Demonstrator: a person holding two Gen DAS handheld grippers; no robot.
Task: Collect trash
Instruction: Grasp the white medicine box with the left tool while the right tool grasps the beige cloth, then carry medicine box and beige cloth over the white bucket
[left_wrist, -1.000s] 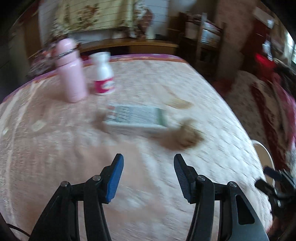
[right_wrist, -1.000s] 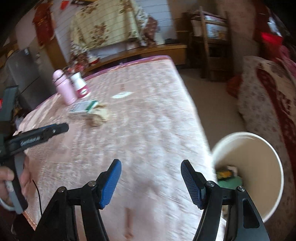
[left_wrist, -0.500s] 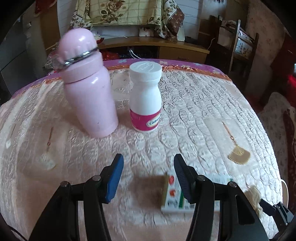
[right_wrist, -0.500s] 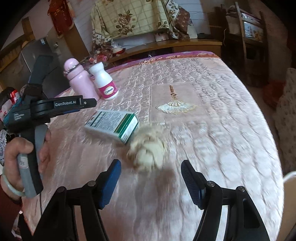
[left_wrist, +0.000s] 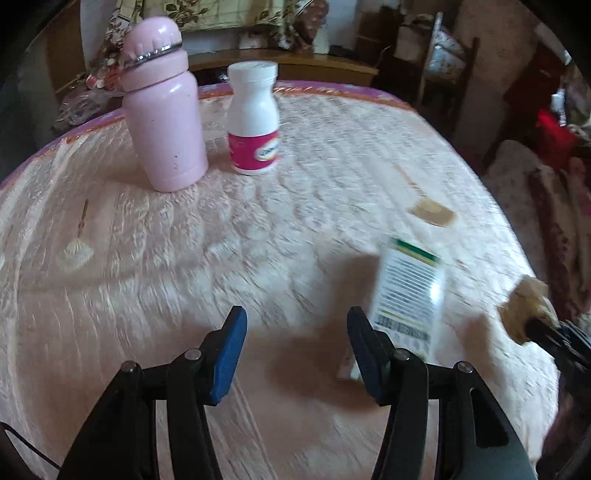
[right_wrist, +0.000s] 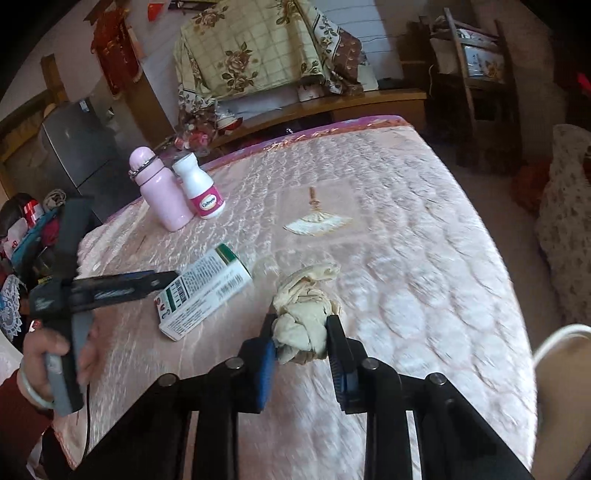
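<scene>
beige and crumpled, the wad of paper sits clenched between the blue pads of the right claw, pinched at its lower half while its upper folds stick out past the fingertips. it looks to be at or just above the pink quilted surface; whether it touches the cloth i cannot tell. in the left wrist view the same wad shows at the far right edge, with a dark claw tip against it.

the left claw is released, its jaws spread wide with nothing between them, hanging low over the surface. a white carton with green trim and a barcode lies flat just beside its right finger, blurred in this view. from the right wrist view the carton lies to the left of the wad, near it but not touching, and the left claw reaches in from the left with its tip over the carton's near end, held in a hand with a pale bangle at the wrist.

farther back on the surface stand a pink flask with a metal ring at its cap and a white pill bottle with a magenta label, both upright and close side by side. an embroidered fan motif marks the cloth beyond the wad. a white bin rim shows at the right edge, below the surface.
</scene>
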